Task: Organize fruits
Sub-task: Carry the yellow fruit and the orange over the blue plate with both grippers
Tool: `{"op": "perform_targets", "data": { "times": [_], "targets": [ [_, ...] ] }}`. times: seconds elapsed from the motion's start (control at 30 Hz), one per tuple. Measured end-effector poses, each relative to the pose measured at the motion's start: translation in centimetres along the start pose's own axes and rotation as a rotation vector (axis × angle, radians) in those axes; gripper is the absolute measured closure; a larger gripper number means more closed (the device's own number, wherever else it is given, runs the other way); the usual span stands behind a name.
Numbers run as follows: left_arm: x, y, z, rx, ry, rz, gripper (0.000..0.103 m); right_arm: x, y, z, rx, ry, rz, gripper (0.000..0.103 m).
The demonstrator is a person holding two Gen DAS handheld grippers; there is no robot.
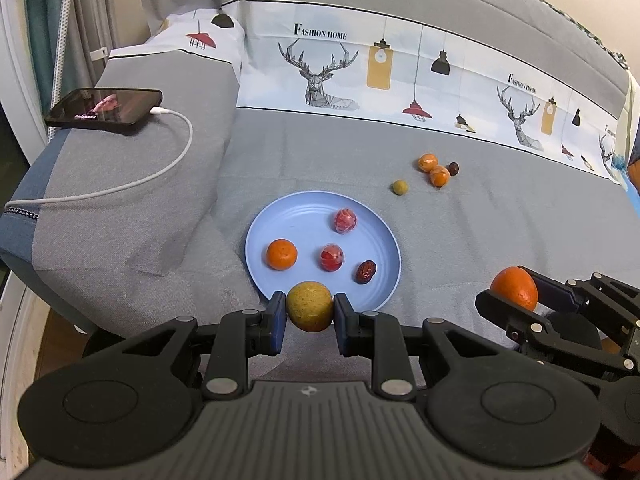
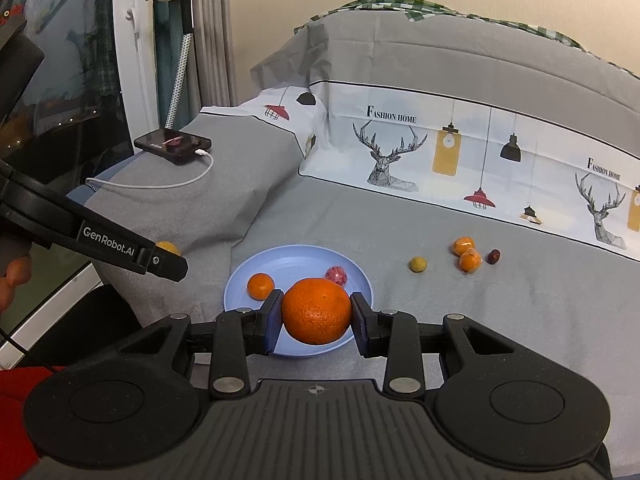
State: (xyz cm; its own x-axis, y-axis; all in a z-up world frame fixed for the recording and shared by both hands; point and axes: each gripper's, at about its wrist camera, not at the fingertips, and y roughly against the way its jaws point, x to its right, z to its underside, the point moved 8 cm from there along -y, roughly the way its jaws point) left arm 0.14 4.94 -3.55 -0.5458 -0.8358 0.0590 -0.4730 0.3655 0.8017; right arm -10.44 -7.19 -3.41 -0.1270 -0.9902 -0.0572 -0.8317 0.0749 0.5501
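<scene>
Nearest, the left gripper [image 1: 310, 312] had its fingers closed on a yellow-green fruit [image 1: 310, 306] above the blue plate [image 1: 288, 216] rim; the right gripper [image 2: 316, 312] clamped a large orange [image 2: 317, 310] (both firmly, it seemed). Let go there, either round fruit might roll off onto the bed [image 1: 500, 232]. Farther off, four small fruits [image 1: 434, 170] lay loose on the cover.

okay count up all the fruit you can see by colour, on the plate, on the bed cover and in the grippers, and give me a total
Orange: 4, one on the blue plate, two on the bed cover, one in the right gripper
Yellow-green: 2, one on the cover, one in the left gripper
Red, in clear wrap: 2, both on the plate
Dark red-brown: 2, one on the plate, one on the cover
Total: 10
</scene>
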Motion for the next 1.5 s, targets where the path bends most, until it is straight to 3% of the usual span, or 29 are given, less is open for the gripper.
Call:
{"op": "perform_targets", "data": {
  "times": [0.97,1.5],
  "targets": [
    [-0.4,-1.4,-0.6,-0.025,0.009,-0.012,0.076,-0.1,-1.3,0.6,-0.052,-0.012,-0.004,0.066],
    [-1.9,-4.5,-3.0,-0.045,0.008,-0.072,0.076,0.5,-4.5,0.1,-0.073,-0.027,-0.005,0.066]
  ]
}}
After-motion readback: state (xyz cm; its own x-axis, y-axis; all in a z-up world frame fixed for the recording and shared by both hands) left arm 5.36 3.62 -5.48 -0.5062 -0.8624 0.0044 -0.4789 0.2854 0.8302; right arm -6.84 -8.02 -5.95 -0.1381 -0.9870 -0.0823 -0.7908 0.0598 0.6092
